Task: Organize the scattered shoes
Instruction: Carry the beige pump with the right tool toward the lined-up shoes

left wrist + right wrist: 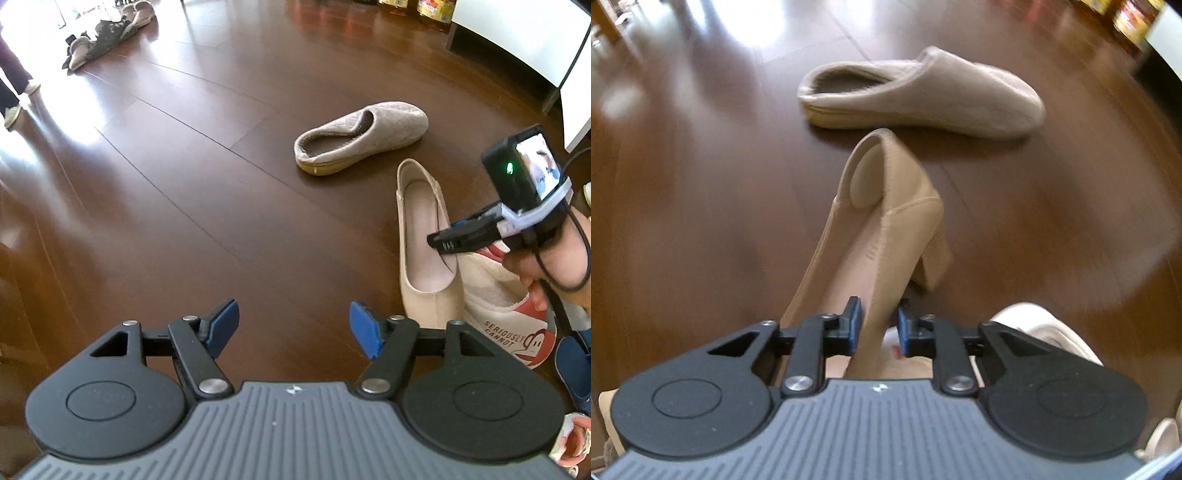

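Note:
A beige heeled shoe (pixel 424 243) lies on the dark wood floor at the right of the left wrist view. My right gripper (pixel 878 328) is shut on the side wall of this heeled shoe (pixel 871 236); it also shows in the left wrist view (pixel 441 245), gripping the shoe's edge. A beige quilted slipper (pixel 362 136) lies just beyond the heeled shoe, apart from it, and shows in the right wrist view (pixel 919 96). My left gripper (pixel 293 332) is open and empty above bare floor, left of the heeled shoe.
A white and red sneaker (pixel 506 314) lies under my right hand, with a blue shoe (pixel 576 365) beside it. Several shoes (pixel 107 37) lie piled at the far left. A white cabinet (pixel 524 40) stands at the far right, bottles (pixel 424 7) beside it.

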`<action>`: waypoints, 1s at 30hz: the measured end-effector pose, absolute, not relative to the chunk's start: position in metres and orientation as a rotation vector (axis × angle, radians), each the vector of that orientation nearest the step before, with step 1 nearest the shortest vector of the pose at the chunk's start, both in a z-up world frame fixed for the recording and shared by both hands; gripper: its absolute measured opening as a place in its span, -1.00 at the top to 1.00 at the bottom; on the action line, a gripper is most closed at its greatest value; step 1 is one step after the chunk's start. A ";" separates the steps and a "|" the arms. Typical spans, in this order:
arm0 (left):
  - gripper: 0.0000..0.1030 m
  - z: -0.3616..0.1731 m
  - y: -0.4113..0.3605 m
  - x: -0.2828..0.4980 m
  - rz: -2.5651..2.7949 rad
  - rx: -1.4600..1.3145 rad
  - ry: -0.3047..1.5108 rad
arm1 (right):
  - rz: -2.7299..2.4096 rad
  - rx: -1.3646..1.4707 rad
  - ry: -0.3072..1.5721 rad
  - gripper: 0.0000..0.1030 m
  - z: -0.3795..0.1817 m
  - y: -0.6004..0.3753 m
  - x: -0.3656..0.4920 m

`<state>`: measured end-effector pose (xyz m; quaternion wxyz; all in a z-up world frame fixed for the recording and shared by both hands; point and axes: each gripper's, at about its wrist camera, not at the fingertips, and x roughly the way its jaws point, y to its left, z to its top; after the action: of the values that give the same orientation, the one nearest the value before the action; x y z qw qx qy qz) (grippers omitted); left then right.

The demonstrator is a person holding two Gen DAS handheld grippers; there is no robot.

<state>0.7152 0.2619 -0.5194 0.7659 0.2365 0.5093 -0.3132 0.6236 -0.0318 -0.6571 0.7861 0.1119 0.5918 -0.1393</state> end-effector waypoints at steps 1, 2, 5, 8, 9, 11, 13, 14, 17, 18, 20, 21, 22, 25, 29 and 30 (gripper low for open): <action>-0.32 -0.521 0.260 0.715 -0.687 0.520 1.108 | -0.307 0.263 1.279 0.56 -0.659 -0.034 0.627; -0.32 -0.521 0.259 0.715 -0.691 0.525 1.108 | -0.317 0.289 1.282 0.57 -0.662 -0.035 0.631; -0.32 -0.521 0.253 0.712 -0.706 0.538 1.099 | -0.333 0.356 1.284 0.69 -0.665 -0.038 0.635; -0.33 -0.520 0.251 0.711 -0.705 0.527 1.101 | -0.305 0.419 1.269 0.70 -0.664 -0.039 0.632; -0.33 -0.520 0.250 0.711 -0.704 0.525 1.102 | -0.279 0.445 1.256 0.74 -0.663 -0.041 0.630; -0.33 -0.521 0.248 0.710 -0.704 0.524 1.104 | -0.229 0.419 1.244 0.75 -0.659 -0.041 0.630; -0.33 -0.523 0.242 0.709 -0.709 0.523 1.105 | -0.202 0.393 1.231 0.75 -0.656 -0.044 0.631; -0.33 -0.524 0.239 0.709 -0.712 0.522 1.106 | -0.192 0.398 1.221 0.76 -0.653 -0.050 0.632; -0.33 -0.525 0.222 0.705 -0.730 0.521 1.099 | -0.186 0.421 1.178 0.78 -0.640 -0.080 0.635; -0.33 -0.525 0.215 0.702 -0.737 0.521 1.094 | -0.189 0.425 1.159 0.78 -0.634 -0.091 0.636; -0.33 -0.525 0.201 0.698 -0.753 0.521 1.086 | -0.194 0.409 1.130 0.79 -0.624 -0.113 0.639; -0.33 -0.525 0.194 0.695 -0.761 0.520 1.082 | -0.196 0.399 1.117 0.79 -0.619 -0.124 0.640; -0.33 -0.525 0.187 0.693 -0.769 0.520 1.078 | -0.196 0.364 1.107 0.79 -0.610 -0.138 0.639; -0.33 -0.524 0.166 0.686 -0.793 0.520 1.066 | -0.197 0.247 1.093 0.79 -0.588 -0.177 0.630; -0.33 -0.524 0.137 0.677 -0.824 0.519 1.049 | -0.168 0.087 1.155 0.79 -0.579 -0.229 0.589; -0.33 -0.524 0.130 0.674 -0.832 0.519 1.045 | -0.153 0.068 1.176 0.79 -0.581 -0.239 0.579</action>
<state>0.6742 0.1303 -0.5238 0.7542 0.2377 0.4788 -0.3813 0.5788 -0.2388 -0.5810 0.8288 0.0319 0.5540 -0.0720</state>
